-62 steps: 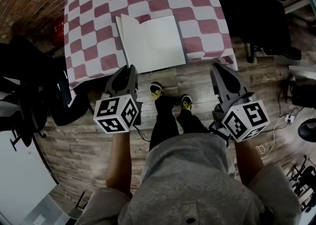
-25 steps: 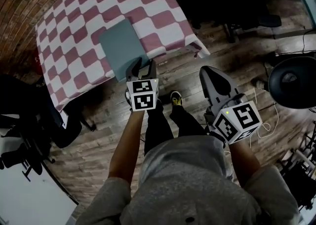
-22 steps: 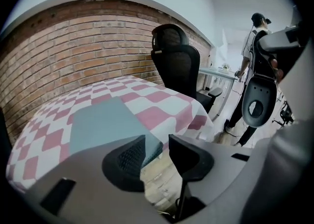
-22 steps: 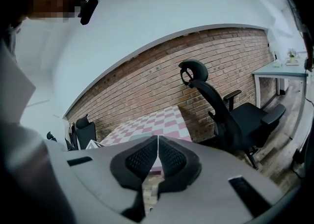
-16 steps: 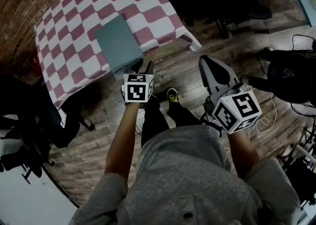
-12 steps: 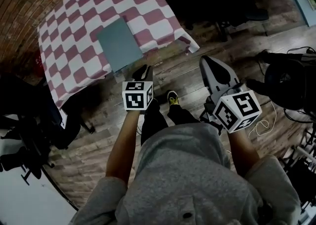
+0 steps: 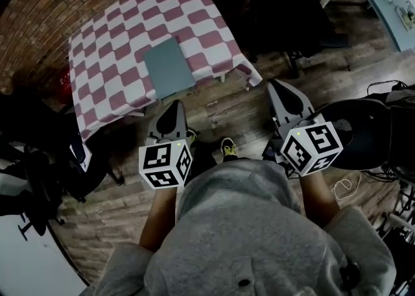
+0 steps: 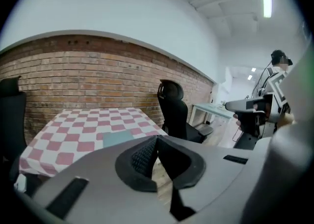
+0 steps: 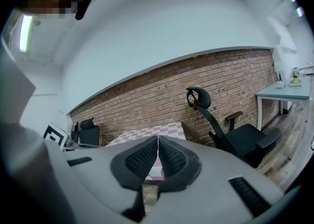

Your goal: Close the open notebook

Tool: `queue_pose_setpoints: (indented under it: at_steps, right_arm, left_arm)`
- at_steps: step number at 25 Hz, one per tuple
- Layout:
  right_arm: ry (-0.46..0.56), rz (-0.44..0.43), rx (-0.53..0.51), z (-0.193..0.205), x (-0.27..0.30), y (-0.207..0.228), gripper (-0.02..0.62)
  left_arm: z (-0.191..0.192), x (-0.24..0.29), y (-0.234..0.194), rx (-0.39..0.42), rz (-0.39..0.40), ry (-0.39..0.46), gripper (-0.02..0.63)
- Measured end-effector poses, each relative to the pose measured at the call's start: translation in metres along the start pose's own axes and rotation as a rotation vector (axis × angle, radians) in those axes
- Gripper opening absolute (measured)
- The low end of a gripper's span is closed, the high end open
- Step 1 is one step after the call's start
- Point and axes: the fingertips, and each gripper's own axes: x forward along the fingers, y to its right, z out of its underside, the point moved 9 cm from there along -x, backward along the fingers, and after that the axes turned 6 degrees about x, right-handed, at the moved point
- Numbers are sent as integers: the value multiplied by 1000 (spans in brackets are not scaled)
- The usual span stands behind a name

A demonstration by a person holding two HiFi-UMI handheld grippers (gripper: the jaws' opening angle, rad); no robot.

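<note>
Two grippers: above the floor (image 7: pixel 224 103), apart from the table (image 7: pixel 113 41)
Left gripper (image 8: pixel 158 138): jaws together, empty
Right gripper (image 9: pixel 158 138): jaws together, empty
Notebook (image 7: pixel 168 67): closed, flat on table

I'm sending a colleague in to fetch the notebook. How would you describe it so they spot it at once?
In front of the brick wall stands a table draped in red-and-white checks. The notebook lies closed on it, near the edge facing the person. It is the only thing visible on the table, a plain grey-green rectangle among the checks.
</note>
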Motion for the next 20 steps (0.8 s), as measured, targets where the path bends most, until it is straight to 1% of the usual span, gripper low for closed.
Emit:
queue_pose_setpoints:
  at_steps: [3,6,10,14,20]
  right_arm:
    - [22,-16,-11,-4,-6,-4,26]
    - [33,-27,-14,-7,-13,-6,26]
    - [42,-43,-29,-10,-17,-8,26]
    - [57,-66,-29,-10,-19,-11,26]
    - [73,-71,-32,-15,-23,-7,26]
  left_arm:
    - [-16,-25,5,-7,-30,70,11]
    - [-27,-43,11,12,-61,106,11]
    - [-33,-54,18,17,-79,131,11]
    - [-34,-59,21,28,-94,137,11]
    - [-42,-57,30,46,-86,149,11]
